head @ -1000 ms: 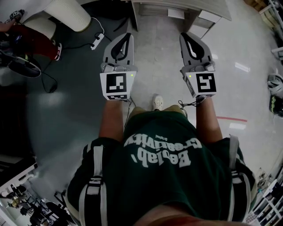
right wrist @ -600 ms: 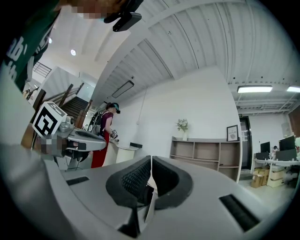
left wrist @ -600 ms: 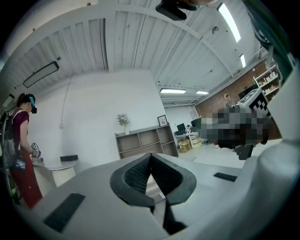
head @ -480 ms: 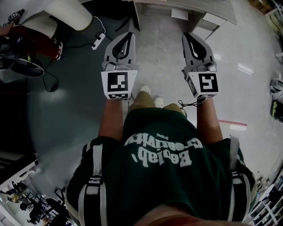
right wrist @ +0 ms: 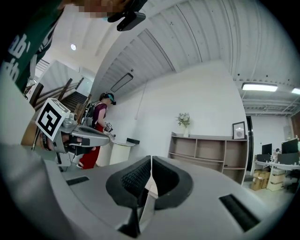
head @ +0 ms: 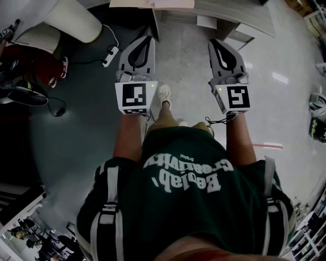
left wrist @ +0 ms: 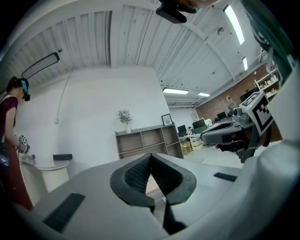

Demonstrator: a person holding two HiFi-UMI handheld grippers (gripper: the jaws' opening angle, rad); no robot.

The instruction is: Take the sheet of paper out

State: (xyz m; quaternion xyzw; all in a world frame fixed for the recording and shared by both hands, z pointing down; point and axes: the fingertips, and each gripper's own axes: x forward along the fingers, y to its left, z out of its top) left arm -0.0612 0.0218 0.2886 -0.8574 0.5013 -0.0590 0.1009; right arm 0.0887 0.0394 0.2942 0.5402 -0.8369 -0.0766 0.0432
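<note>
- The paper may be reached with the jaws set wrong. Both grippers are pressed together and hold nothing, so the tips would shove a thin sheet along or crumple it instead of taking its edge. They would need to be spread first.
- The target may be mistaken. Some pale flat sheets [head: 153, 3] lie on the grey desk [head: 229, 10] at the head view's top edge, ahead of both grippers and well apart from them. I cannot tell whether they are the sheet of paper the task means, or whether it sits in something.
- The footing is a lesser risk. A white power strip with its black cable [head: 111, 51] lies on the floor just left of the path (a white shoe [head: 164, 93] shows forward between the grippers).
- The grey plastic left gripper [head: 147, 38] points level and forward, carried at the end of a straight forearm. In its own view the dark ribbed pads [left wrist: 136, 176] meet at their tips, with only a brown open-fronted shelf unit [left wrist: 147, 143] far behind them.
- The matching right gripper [head: 213, 42] runs parallel beside it, also level. Its pads [right wrist: 133, 178] are closed tip to tip with nothing pinched between.
</note>
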